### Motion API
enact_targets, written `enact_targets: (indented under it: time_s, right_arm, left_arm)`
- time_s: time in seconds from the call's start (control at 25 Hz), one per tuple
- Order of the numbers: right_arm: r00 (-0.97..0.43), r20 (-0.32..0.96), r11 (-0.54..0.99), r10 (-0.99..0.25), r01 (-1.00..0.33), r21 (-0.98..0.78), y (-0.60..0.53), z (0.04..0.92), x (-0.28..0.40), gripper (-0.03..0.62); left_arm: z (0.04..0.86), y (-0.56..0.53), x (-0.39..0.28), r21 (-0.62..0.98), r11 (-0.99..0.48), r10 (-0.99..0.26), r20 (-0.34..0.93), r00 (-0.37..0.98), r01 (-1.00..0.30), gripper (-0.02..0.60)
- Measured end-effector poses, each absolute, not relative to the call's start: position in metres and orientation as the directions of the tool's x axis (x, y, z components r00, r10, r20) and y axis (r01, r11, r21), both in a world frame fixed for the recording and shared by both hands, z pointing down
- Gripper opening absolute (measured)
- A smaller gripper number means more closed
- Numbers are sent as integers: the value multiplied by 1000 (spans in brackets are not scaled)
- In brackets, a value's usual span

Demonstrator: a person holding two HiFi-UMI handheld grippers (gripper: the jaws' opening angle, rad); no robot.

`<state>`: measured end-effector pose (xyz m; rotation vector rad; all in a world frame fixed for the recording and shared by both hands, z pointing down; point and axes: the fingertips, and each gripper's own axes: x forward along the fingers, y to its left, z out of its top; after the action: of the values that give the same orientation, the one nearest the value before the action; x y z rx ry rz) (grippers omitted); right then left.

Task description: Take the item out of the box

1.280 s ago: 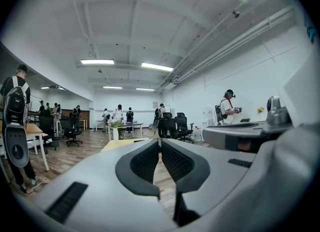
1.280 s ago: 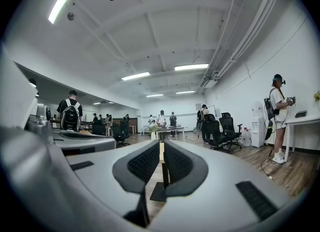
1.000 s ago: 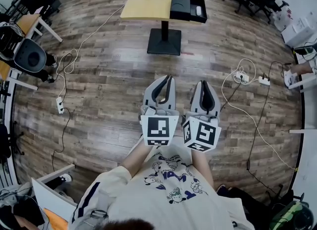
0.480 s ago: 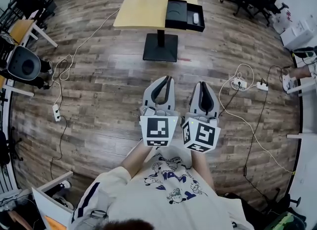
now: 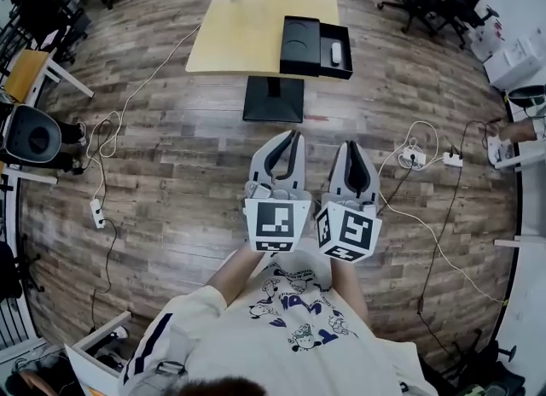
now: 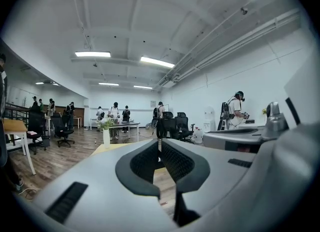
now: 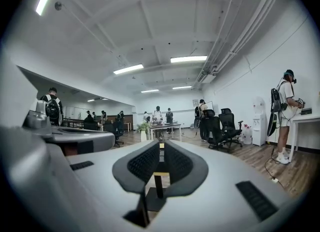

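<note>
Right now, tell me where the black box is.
In the head view, the black box sits at the right end of the yellow table, a white item in its right half.

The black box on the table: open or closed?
Open: the box lies in two parts side by side, a white item visible in one.

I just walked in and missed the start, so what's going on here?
A person holds the left hand-held gripper and the right hand-held gripper level, both shut and empty. Ahead across the floor, an open black box sits at the right end of a yellow table, a small white item lying in it. The item is not yet taken out.
</note>
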<state>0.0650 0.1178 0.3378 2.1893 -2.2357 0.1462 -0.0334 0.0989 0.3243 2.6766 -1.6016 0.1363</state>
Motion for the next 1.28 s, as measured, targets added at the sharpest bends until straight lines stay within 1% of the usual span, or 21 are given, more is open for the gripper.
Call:
enact_targets:
  time_s: [0.32, 0.68, 1.0, 1.28]
  right_arm:
    - [-5, 86, -1, -996, -998, -70, 71, 343, 70, 46]
    - [14, 120, -24, -993, -997, -76, 51, 351, 72, 46]
    - [8, 161, -22, -987, -996, -85, 35, 360, 78, 46]
    - [-18, 167, 1, -986, -995, -98, 3, 364, 91, 46]
  left_arm:
    - [329, 50, -31, -25, -485, -872, 96, 480, -874, 29]
    - [338, 26, -27, -14, -505, -857, 129, 499, -863, 29]
    - [350, 11, -22, 1, -498, -854, 171, 490, -867, 29]
    - [356, -16, -10, 5, -474, -864, 186, 467, -880, 29]
